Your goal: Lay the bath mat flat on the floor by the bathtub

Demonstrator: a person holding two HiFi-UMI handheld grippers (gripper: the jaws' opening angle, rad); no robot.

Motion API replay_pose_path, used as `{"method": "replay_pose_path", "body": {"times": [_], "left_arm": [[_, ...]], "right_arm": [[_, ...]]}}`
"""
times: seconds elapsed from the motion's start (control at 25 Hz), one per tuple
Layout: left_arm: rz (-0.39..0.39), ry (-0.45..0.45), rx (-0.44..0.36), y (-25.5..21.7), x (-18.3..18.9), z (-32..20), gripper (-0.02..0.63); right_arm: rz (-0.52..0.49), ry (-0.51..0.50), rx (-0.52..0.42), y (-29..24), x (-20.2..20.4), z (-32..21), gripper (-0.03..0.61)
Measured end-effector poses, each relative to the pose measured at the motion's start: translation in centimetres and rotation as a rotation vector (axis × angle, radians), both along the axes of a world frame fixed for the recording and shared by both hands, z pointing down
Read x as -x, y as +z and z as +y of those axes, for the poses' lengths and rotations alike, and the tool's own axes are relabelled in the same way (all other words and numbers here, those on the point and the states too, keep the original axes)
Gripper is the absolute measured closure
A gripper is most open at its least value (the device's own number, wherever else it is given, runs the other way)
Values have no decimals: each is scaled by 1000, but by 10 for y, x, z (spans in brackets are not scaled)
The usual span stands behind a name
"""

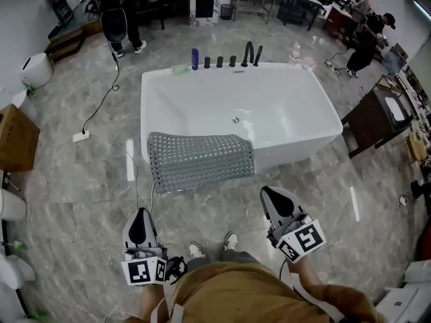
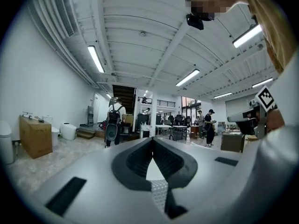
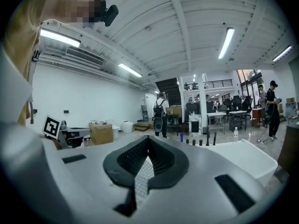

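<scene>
The left tongs (image 1: 139, 226) and right tongs (image 1: 278, 202) are both pressed together and empty, above the grey marble floor (image 1: 81, 200). Ahead of them, the grey studded rubber bath mat (image 1: 200, 159) drapes over the near rim of the white rectangular bathtub (image 1: 323, 113), with its lower part reaching the floor.

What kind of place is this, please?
Likely an open workshop or office hall, not a real bathroom: a white bathtub stands free on the floor, with desks and office chairs behind it and strip lights overhead.
</scene>
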State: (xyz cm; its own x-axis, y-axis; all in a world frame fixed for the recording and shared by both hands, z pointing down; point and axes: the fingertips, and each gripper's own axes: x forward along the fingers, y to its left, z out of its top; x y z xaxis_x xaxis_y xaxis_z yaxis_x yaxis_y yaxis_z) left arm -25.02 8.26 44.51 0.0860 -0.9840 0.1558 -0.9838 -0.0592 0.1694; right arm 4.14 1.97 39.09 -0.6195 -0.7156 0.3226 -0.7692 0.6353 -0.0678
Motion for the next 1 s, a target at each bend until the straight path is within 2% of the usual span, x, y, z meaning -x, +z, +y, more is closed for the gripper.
{"method": "replay_pose_path", "body": {"times": [0.24,0.6,0.88,1.0], "left_arm": [[-33,-61,45,15,4,-9,611],[-79,-48,105,46,1,-35,609],[-89,-49,182,103,3,-61,535],[-89,-49,202,128,7,-73,505]], "right_arm": [[10,-72,35,25,-2,-17,576],[69,-128,97,72,-12,-48,563],[129,-121,159,128,-35,-89,515],[152,-111,217,166,-48,-100,495]]}}
